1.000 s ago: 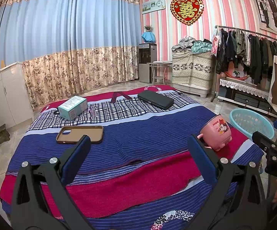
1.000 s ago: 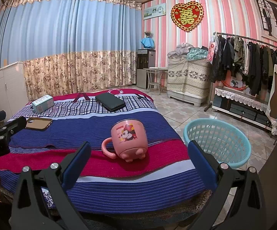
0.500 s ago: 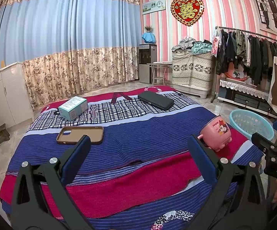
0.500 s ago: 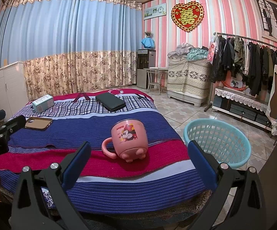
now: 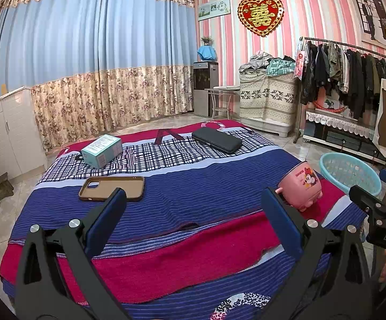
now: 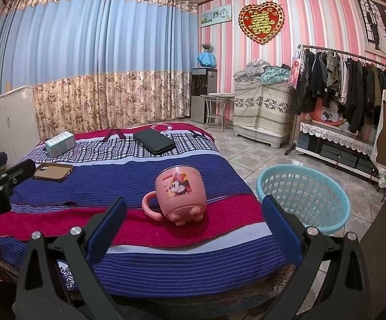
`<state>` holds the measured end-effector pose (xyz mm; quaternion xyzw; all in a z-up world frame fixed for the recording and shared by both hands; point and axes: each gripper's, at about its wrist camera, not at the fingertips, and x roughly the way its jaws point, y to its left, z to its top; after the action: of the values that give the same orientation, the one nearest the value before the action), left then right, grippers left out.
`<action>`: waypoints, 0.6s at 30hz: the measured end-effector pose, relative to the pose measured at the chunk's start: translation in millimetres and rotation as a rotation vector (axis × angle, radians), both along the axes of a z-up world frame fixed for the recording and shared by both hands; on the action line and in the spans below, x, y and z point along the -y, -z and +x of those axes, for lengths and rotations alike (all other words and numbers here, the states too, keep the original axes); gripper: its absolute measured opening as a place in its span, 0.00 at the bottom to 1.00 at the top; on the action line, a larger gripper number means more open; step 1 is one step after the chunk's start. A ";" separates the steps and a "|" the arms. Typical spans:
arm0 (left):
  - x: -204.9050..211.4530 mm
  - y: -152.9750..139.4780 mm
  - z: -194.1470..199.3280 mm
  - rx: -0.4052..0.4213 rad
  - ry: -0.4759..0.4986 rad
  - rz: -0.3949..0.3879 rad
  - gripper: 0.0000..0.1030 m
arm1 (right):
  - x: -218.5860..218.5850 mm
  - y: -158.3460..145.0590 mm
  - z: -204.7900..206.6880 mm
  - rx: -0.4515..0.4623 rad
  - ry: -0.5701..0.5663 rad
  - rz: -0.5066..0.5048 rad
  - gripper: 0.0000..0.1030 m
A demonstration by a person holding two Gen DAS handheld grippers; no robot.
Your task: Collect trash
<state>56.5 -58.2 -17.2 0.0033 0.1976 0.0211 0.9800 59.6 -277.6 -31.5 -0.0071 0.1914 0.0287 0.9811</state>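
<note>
Right gripper: jaws wide apart, nothing between them, poised at the near edge of the bed. Pink mug stands straight ahead of them, upright on its little feet on the red stripe, centred in the gap but apart from both pads; handle points to the left side of the view. Teal basket sits on the floor just beside the bed's right edge, close to the mug.

Left gripper: jaws likewise spread and empty, facing the bed's middle. From this view the mug lies off to the right, beyond the right pad, not in line. Phone case lies flat just past the left pad, long axis across the view. Farther back: small teal box, then black pouch lying diagonally.

Judgement: right hand is nearer and already lined up on the mug; a straight advance would bracket its body. Which items count as trash is unclear.
</note>
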 end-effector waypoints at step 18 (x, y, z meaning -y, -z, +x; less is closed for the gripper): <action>-3.6 -0.7 0.5 -0.003 0.006 0.004 0.95 | 0.1 0.7 0.0 0.000 -0.001 -0.002 0.96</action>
<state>57.0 -54.5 -16.4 0.0057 0.1991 0.0185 0.9798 59.6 -277.7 -32.2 -0.0081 0.1916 0.0291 0.9810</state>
